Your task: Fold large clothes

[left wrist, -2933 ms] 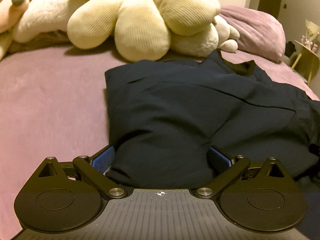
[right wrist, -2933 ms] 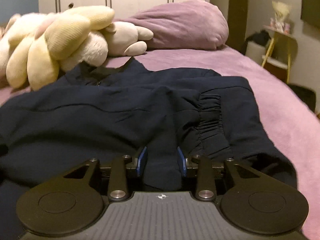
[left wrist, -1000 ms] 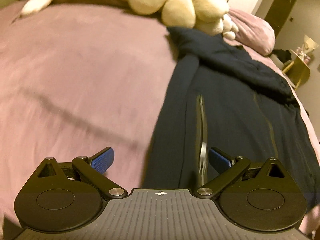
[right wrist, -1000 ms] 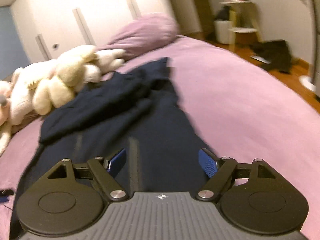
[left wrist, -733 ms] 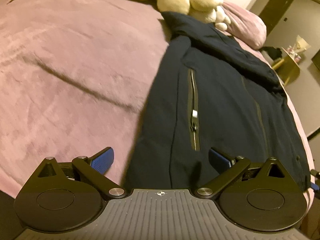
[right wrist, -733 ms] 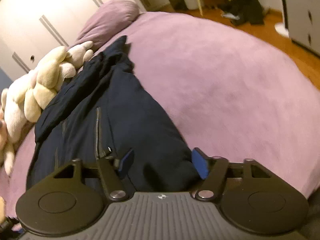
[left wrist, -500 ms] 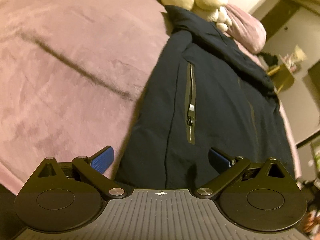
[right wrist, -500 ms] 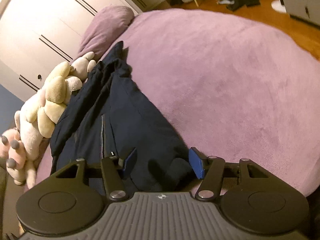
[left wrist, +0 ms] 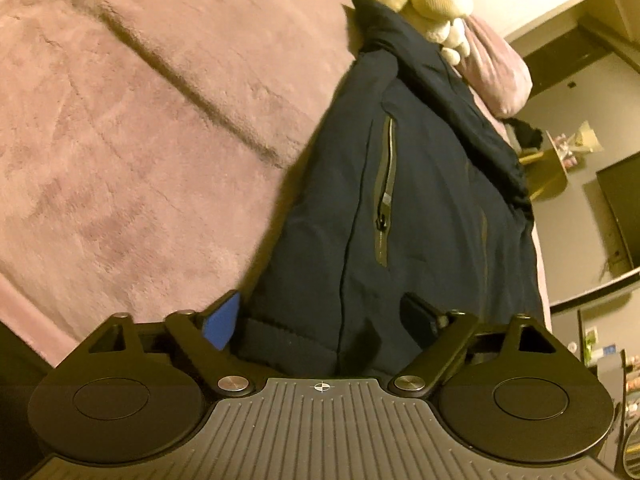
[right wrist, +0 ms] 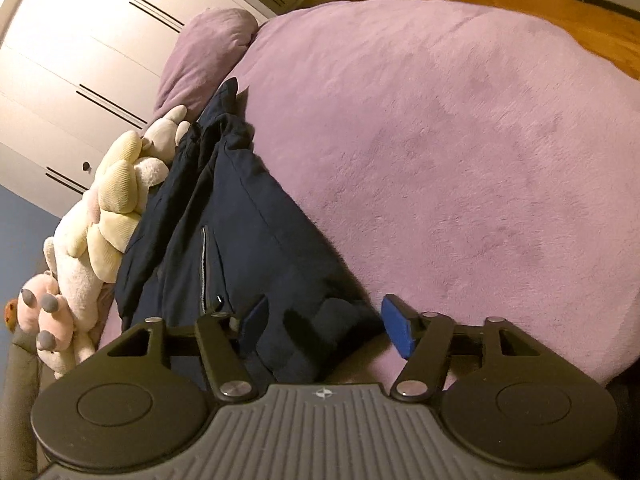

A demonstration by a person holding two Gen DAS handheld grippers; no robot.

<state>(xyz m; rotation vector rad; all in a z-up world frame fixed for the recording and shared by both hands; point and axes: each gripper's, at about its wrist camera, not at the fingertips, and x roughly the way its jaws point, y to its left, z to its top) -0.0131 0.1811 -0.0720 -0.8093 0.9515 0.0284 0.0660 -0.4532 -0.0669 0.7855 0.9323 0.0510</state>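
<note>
A dark navy jacket (left wrist: 416,208) lies stretched lengthwise on the purple bed, its pocket zipper (left wrist: 384,204) showing. My left gripper (left wrist: 320,314) is open, its jaws straddling the jacket's near hem at the left corner. In the right wrist view the jacket (right wrist: 240,232) runs away towards the pillow. My right gripper (right wrist: 324,324) is open, with the hem's right corner lying between its blue pads (right wrist: 396,328).
The purple bed cover (left wrist: 132,132) spreads wide to the left, and also to the right in the right wrist view (right wrist: 460,152). Plush toys (right wrist: 104,216) lie at the head of the bed beside a purple pillow (right wrist: 204,52). A white wardrobe (right wrist: 76,68) stands behind. Floor clutter sits beyond the bed.
Both grippers let go of the bunched jacket, pulled back to the bed's near edge and dropped to the hem. The jacket now lies stretched out. The right gripper's jaws have narrowed slightly.
</note>
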